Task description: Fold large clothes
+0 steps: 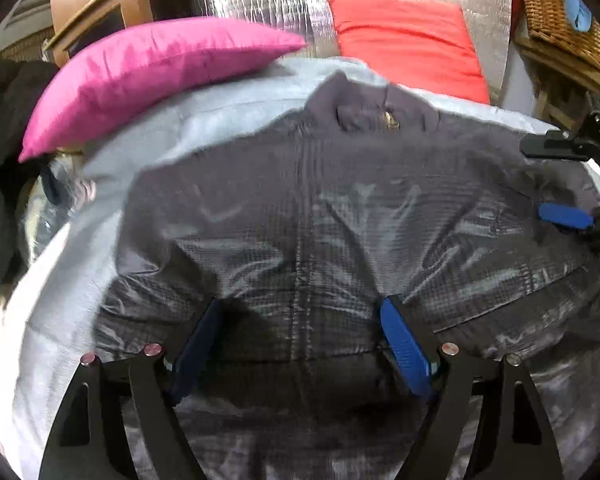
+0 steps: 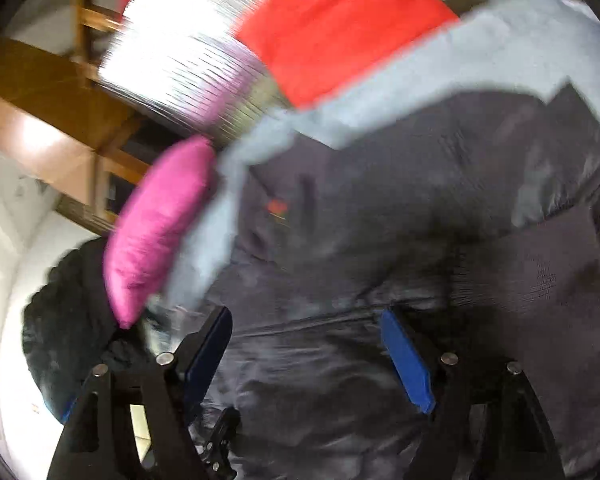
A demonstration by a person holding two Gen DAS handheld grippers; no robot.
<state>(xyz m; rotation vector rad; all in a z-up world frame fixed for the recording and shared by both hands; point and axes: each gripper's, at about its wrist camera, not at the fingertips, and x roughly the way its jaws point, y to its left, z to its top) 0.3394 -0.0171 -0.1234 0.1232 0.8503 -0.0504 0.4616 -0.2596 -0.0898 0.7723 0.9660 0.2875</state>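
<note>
A large dark grey quilted jacket (image 1: 300, 216) lies spread on a pale blue sheet (image 1: 100, 208), collar at the far side. My left gripper (image 1: 304, 312) is open just above the jacket's lower middle, blue pads wide apart. My right gripper (image 1: 560, 184) shows at the right edge of the left wrist view, over the jacket's right shoulder, its jaws apart. In the right wrist view, which is blurred, the right gripper (image 2: 306, 320) is open over the jacket (image 2: 380, 240), and nothing is between its fingers.
A pink cushion (image 1: 156, 68) lies at the far left on the sheet and a red cushion (image 1: 408, 36) leans against a silver foil backing. Dark clothes (image 1: 0, 152) are heaped at the left. A wicker basket (image 1: 560, 12) and wooden furniture (image 1: 100, 12) stand behind.
</note>
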